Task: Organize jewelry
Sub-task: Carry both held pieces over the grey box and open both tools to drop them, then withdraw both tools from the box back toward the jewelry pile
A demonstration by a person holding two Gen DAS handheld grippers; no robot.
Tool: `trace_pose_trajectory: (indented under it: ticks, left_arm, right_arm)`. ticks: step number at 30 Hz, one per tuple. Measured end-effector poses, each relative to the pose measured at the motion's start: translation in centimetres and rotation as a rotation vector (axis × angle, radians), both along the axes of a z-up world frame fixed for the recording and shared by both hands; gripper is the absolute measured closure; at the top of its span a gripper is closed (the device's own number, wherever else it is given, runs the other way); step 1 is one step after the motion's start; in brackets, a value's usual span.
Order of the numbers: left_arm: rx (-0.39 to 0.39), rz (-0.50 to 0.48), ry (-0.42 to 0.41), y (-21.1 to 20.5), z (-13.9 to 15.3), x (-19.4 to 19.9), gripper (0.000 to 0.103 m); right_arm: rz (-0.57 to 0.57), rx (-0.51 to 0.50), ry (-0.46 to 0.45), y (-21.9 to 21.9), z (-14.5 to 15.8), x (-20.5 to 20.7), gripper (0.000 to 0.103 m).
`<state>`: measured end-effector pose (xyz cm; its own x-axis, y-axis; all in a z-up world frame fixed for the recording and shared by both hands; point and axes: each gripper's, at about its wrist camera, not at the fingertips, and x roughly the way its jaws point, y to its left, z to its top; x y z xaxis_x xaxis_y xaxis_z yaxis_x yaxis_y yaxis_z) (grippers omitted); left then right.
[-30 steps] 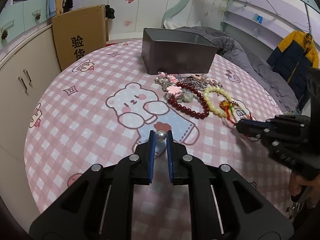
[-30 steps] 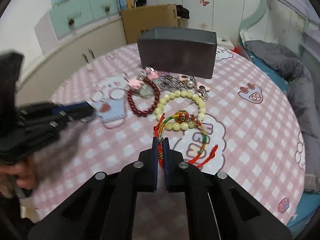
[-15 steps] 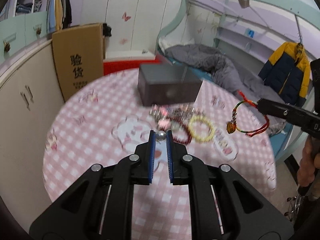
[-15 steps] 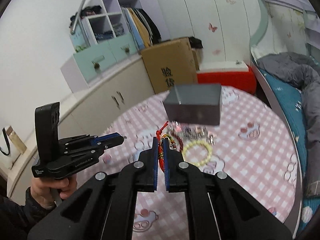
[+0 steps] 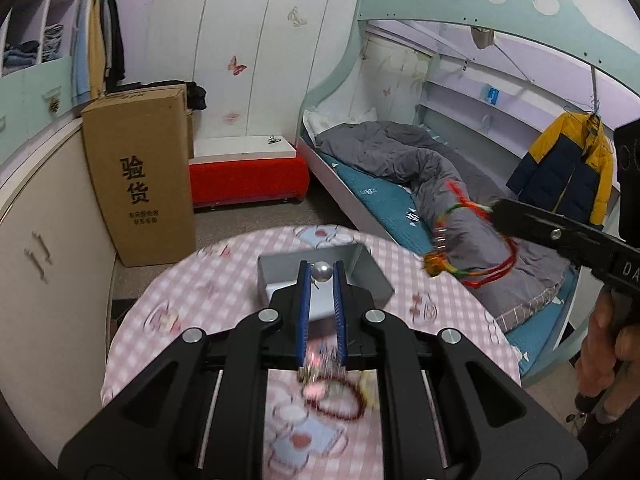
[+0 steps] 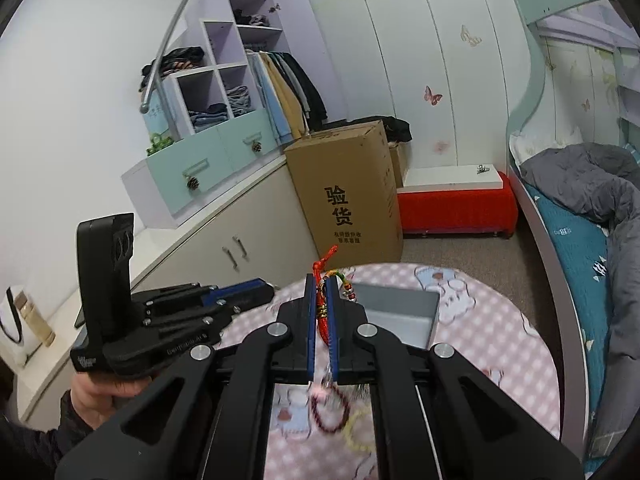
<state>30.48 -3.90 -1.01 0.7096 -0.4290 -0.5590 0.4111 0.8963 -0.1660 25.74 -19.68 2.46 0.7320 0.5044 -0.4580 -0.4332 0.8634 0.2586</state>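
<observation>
My left gripper (image 5: 321, 266) is shut on a small silver pearl bead (image 5: 322, 273), held high over the open grey box (image 5: 374, 276). My right gripper (image 6: 320, 280) is shut on a red braided cord bracelet (image 6: 322, 322) with coloured threads, also above the grey box (image 6: 400, 312). In the left wrist view that bracelet (image 5: 480, 276) dangles from the right gripper (image 5: 495, 210) at the right. The left gripper (image 6: 264, 286) shows at the left of the right wrist view. A dark red bead bracelet (image 6: 328, 412) and a yellow bead bracelet (image 6: 356, 436) lie blurred on the table below.
The round table (image 5: 200, 280) wears a pink checked cloth. A tall cardboard box (image 5: 140, 176) and cream cabinets (image 5: 40, 264) stand to the left. A red bench (image 5: 248, 176) and a bed with a grey quilt (image 5: 400, 160) lie beyond. A hand (image 5: 604, 344) holds the right gripper.
Both grippers rose from the tabletop with their loads. The red cord bracelet left the cloth and now hangs in the air. The box's open inside now shows from above.
</observation>
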Motion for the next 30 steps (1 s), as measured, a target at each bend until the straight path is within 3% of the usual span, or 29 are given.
trace_pose_trajectory:
  ticks: [6, 7, 8, 9, 10, 11, 13, 20, 25, 30]
  left_arm:
    - [0.026, -0.021, 0.09, -2.5, -1.5, 5.6, 0.091]
    - [0.042, -0.022, 0.119, -2.9, -2.2, 6.6, 0.088]
    - [0.066, 0.013, 0.132, -3.0, -2.7, 7.3, 0.064]
    - [0.103, 0.087, 0.14, -2.9, -3.0, 7.9, 0.02]
    - [0.115, 0.137, 0.129, -2.7, -3.1, 7.9, 0.007]
    - [0.109, 0.17, 0.086, -2.3, -3.0, 7.6, 0.006]
    - [0.109, 0.18, 0.082, -1.8, -3.1, 7.3, 0.006]
    - [0.09, 0.239, 0.011, 0.5, -2.3, 4.3, 0.006]
    - [0.082, 0.246, -0.083, 1.5, -0.9, 0.3, 0.006]
    - [0.046, 0.257, -0.127, 2.7, 0.2, -3.8, 0.006]
  right_arm:
    - [-0.049, 0.023, 0.114, 0.0, -2.8, 6.6, 0.094]
    - [-0.061, 0.044, 0.146, -0.3, -3.7, 7.6, 0.085]
    - [-0.078, 0.064, 0.178, -0.6, -4.6, 8.5, 0.076]
    - [-0.097, 0.076, 0.197, -0.9, -5.1, 8.9, 0.046]
    - [-0.126, 0.096, 0.203, -1.5, -5.6, 9.0, 0.021]
    - [-0.147, 0.121, 0.189, -2.0, -5.9, 8.8, 0.017]
    - [-0.172, 0.141, 0.178, -2.7, -5.9, 8.2, 0.007]
    - [-0.264, 0.166, 0.139, -4.9, -4.6, 5.0, 0.007]
    - [-0.29, 0.134, 0.078, -5.0, -3.1, 2.0, 0.007]
    - [-0.306, 0.091, 0.018, -4.3, -1.6, -1.4, 0.007]
